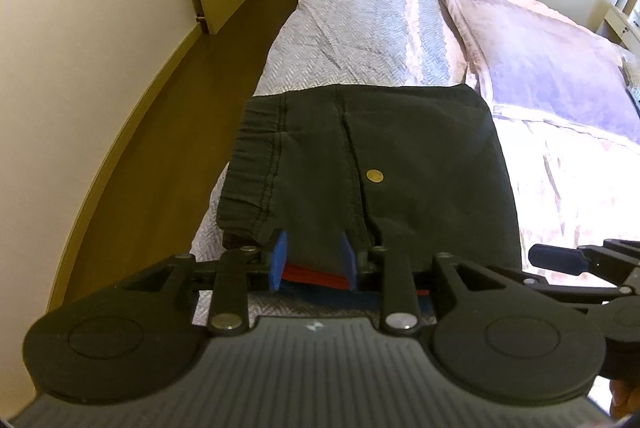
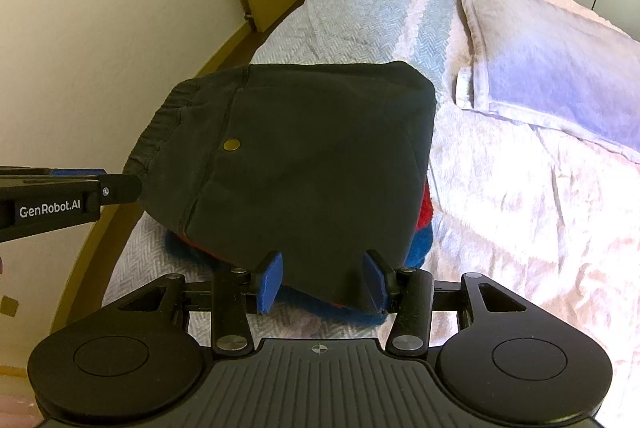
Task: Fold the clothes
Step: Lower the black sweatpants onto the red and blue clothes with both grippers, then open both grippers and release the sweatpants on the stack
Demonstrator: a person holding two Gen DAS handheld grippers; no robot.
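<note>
The dark trousers (image 2: 296,156) lie folded into a compact block near the edge of the bed (image 1: 360,16), on top of a red and blue garment (image 2: 424,224) whose edges show beneath them. The elastic waistband (image 1: 256,164) faces the wall side; a brass button (image 1: 374,175) sits on the upper face.

The left gripper (image 1: 313,256) stands at the near edge of the trousers with its blue pads (image 1: 279,256) parted. Cloth lies between the pads, but they do not visibly press on it. The right gripper (image 2: 322,280) is spread wider, its pads on either side of the near hem of the trousers, with no clamp on the fabric apparent.

Status: the folding of this garment appears complete or nearly so. The block is squared, with no loose legs visible. Both grippers appear to be at the release stage.

Remaining: clear both grippers from the stack without dragging the top layer. Whether further garments await folding cannot be determined; none is visible elsewhere on the bed, where only a pillow (image 2: 548,76) lies.
</note>
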